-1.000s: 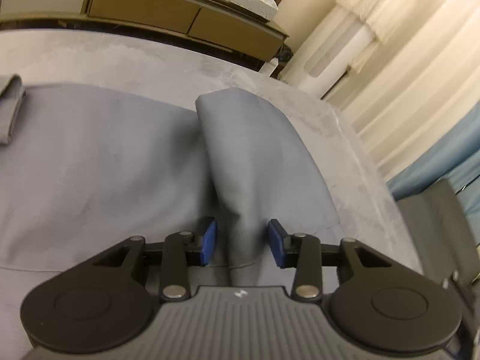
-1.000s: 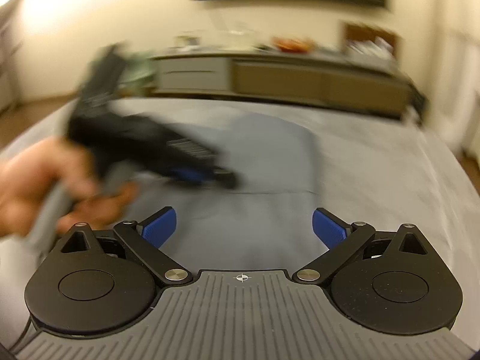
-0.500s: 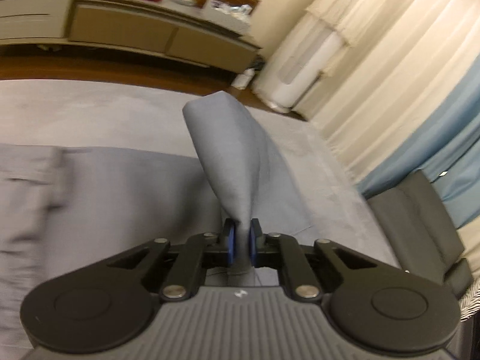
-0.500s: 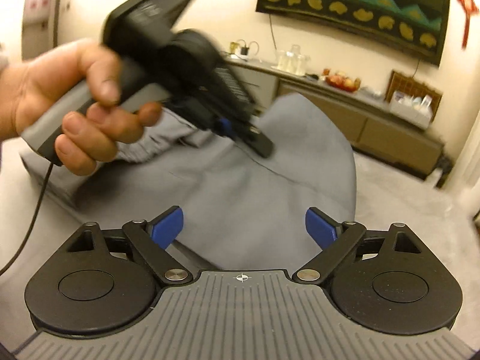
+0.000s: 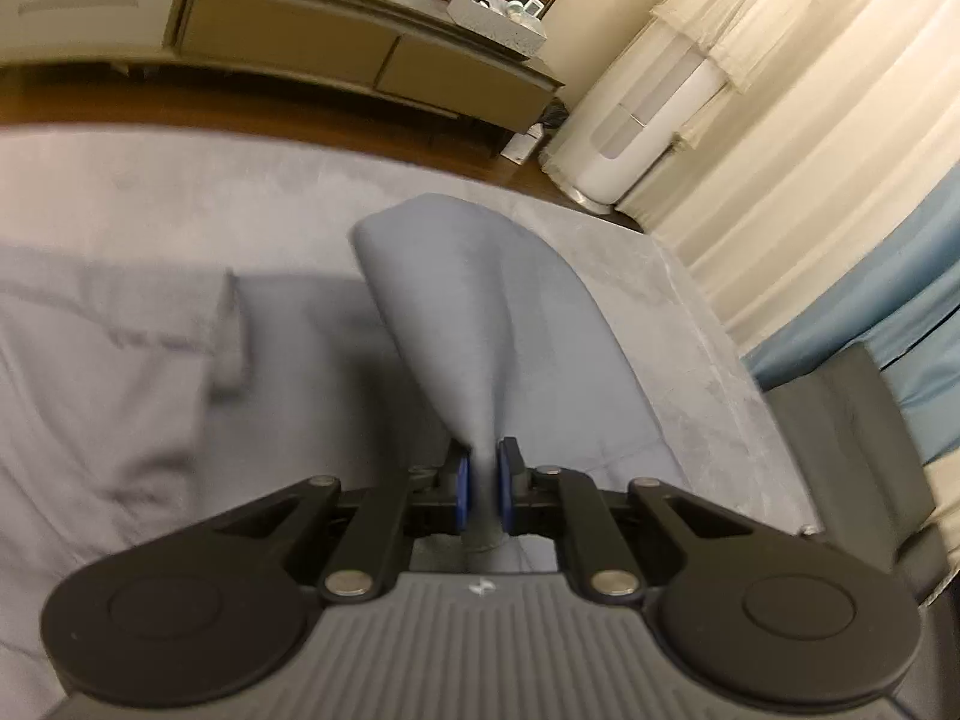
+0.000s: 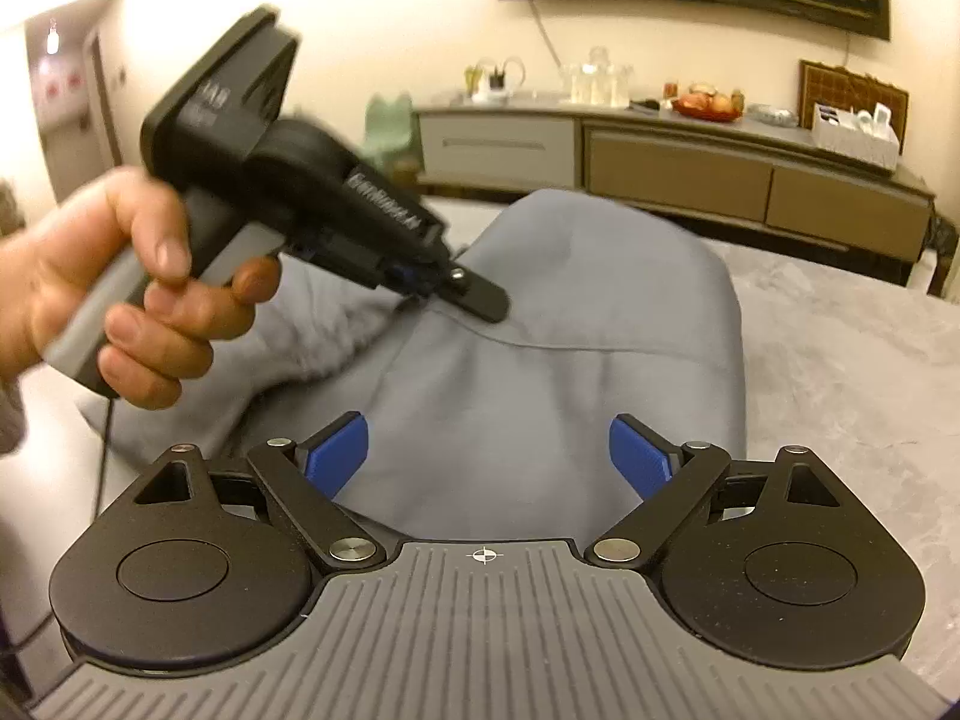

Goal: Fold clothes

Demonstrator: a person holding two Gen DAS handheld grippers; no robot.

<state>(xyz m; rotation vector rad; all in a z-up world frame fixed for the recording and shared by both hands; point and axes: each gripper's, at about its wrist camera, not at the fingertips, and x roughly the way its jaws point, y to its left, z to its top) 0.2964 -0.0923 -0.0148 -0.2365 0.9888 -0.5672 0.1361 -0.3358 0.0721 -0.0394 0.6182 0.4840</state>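
A grey-blue garment (image 5: 474,312) lies spread on a grey bed cover (image 5: 180,192). My left gripper (image 5: 480,480) is shut on a pinched fold of it, and the cloth rises from the blue pads in a raised cone. In the right wrist view the same left gripper (image 6: 420,294), held by a person's hand (image 6: 120,300), grips the garment (image 6: 570,324) at a seam and holds that part above the bed. My right gripper (image 6: 489,456) hovers open over the near part of the garment, and its pads touch nothing.
A long sideboard (image 6: 660,162) with a fruit bowl and boxes runs along the far wall. A white standing unit (image 5: 624,138), pale curtains and a blue curtain stand to the right. A dark chair (image 5: 840,420) sits beside the bed's right edge. Bare bed cover (image 6: 852,360) lies to the right of the garment.
The left jaws closed on the garment's fold and lifted it, so the cloth now stands up in a cone. The right gripper shifted and stays open.
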